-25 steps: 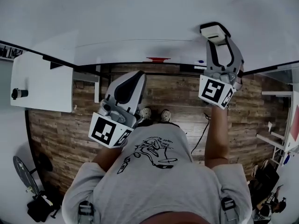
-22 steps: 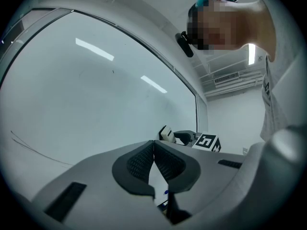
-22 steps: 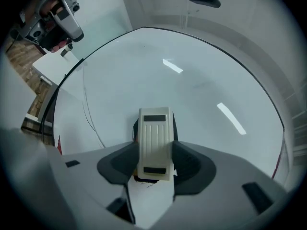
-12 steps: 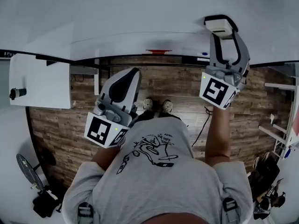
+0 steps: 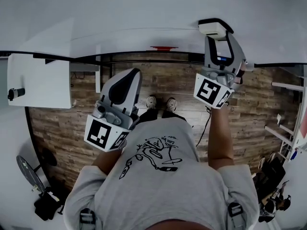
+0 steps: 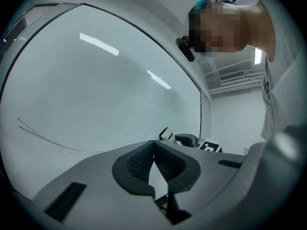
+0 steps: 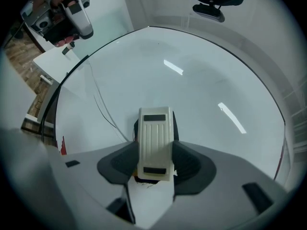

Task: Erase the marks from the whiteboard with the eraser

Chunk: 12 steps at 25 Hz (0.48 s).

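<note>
Lettering beside the sketch on the person's grey shirt (image 5: 158, 176) is too small to read. Left gripper (image 6: 154, 152), held low before the torso, has its jaws pressed together on nothing. Right gripper (image 7: 154, 164) is clamped on the cream eraser (image 7: 154, 138), whose wiping face is hidden, turned to the whiteboard (image 7: 206, 90) near its lower edge; its two dark labels are illegible. Thin pen lines (image 7: 98, 104) run just left of it.

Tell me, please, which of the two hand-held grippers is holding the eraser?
The right hand-held gripper: its jaws clamp the cream eraser in front of the whiteboard. The left hand-held gripper is closed with nothing between its jaws.
</note>
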Available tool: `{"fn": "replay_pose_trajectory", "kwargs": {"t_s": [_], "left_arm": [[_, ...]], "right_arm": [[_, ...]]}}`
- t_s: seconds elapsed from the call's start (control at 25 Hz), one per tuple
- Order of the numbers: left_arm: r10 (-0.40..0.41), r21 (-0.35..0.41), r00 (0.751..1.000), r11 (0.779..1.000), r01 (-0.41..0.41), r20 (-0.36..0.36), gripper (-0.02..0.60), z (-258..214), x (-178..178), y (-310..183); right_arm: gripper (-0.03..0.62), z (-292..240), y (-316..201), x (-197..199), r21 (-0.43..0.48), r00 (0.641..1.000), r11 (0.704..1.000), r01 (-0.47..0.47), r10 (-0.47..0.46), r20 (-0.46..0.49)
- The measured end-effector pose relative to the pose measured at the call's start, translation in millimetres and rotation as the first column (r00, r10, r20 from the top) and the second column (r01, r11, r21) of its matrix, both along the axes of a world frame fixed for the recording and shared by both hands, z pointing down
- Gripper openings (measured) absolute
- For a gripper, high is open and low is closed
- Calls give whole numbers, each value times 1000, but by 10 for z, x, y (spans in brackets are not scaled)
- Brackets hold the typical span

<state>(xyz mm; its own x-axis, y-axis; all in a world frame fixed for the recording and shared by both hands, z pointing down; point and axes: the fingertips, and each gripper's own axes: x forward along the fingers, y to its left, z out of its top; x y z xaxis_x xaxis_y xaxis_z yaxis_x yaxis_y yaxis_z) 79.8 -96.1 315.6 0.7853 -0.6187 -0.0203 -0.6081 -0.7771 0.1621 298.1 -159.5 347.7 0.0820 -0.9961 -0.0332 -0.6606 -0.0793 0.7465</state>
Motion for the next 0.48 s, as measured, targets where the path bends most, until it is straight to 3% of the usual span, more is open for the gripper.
{"fn": "replay_pose_trajectory", "kwargs": {"t_s": [0.48], "left_arm": [[-15, -20, 1000, 1000, 15, 11, 21, 114, -109, 63]], "right_arm": [[224, 357, -155, -342, -59, 1000, 998, 26, -25, 15]]}}
